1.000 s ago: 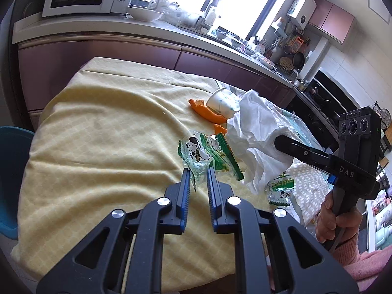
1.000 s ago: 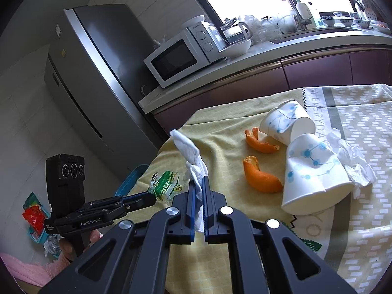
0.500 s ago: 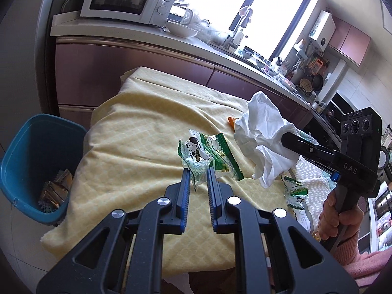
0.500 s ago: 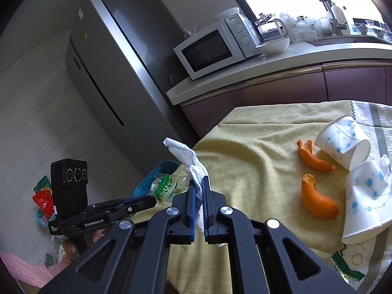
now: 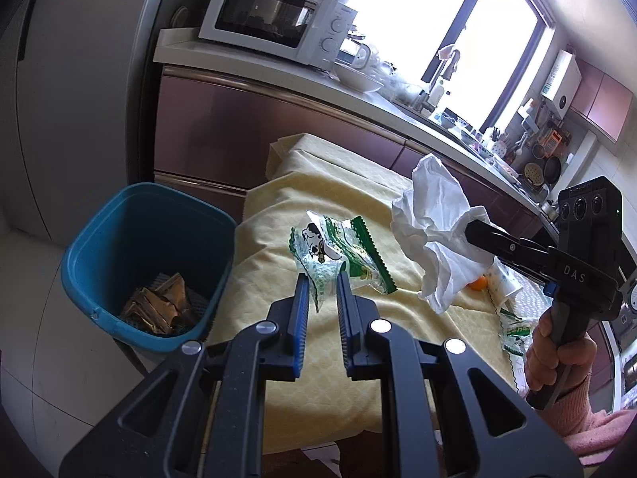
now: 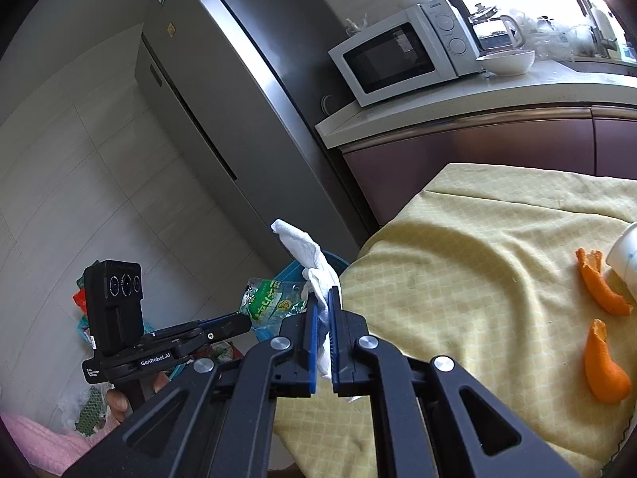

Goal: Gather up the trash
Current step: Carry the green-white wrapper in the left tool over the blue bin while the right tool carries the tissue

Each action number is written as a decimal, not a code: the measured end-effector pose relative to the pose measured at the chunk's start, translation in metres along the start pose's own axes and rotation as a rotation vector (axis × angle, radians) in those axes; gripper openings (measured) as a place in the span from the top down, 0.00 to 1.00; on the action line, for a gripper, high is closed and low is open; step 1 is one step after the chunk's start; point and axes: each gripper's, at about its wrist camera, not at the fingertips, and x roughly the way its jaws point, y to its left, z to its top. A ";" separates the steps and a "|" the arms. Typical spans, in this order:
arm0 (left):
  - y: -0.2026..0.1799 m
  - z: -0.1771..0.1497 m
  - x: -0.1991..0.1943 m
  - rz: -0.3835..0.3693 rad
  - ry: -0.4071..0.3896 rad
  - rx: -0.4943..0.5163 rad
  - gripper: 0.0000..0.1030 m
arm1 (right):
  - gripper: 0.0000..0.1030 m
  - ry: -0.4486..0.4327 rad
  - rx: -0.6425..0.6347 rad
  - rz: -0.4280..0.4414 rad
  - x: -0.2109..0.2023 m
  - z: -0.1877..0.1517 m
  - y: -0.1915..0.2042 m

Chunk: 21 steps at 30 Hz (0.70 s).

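Left gripper (image 5: 322,279): fingers clamped on a clear green-printed wrapper (image 5: 338,251), held up over the near-left edge of the surface (image 5: 318,183), just right of the bin.

Right gripper (image 6: 323,298): fingers closed tight on a crumpled white tissue (image 6: 310,255), which sticks up past the fingertips. In the left view it sits at right, gripped by a hand (image 5: 557,362) in a pink sleeve.

Bin (image 5: 131,207): blue, on the floor at the surface's left end; brown wrappers (image 5: 159,302) lie in its bottom.

Surface: covered with a yellow checked cloth.

Left on the surface:
- two orange peels (image 6: 605,370), right side, well apart from both grippers;
- a white paper cup (image 6: 625,255) on its side, touching the farther peel;
- a second green wrapper (image 5: 513,334), near right, below the right gripper.

Background: white microwave (image 5: 274,20) on the far counter; grey fridge (image 6: 223,91) at left.
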 end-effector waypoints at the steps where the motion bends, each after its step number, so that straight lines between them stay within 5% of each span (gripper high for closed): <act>1: 0.005 0.001 -0.004 0.010 -0.007 -0.006 0.86 | 0.96 0.007 -0.005 0.006 0.005 0.002 0.003; 21: 0.075 0.009 -0.023 0.176 -0.046 -0.098 0.86 | 0.96 0.090 -0.057 0.092 0.081 0.028 0.039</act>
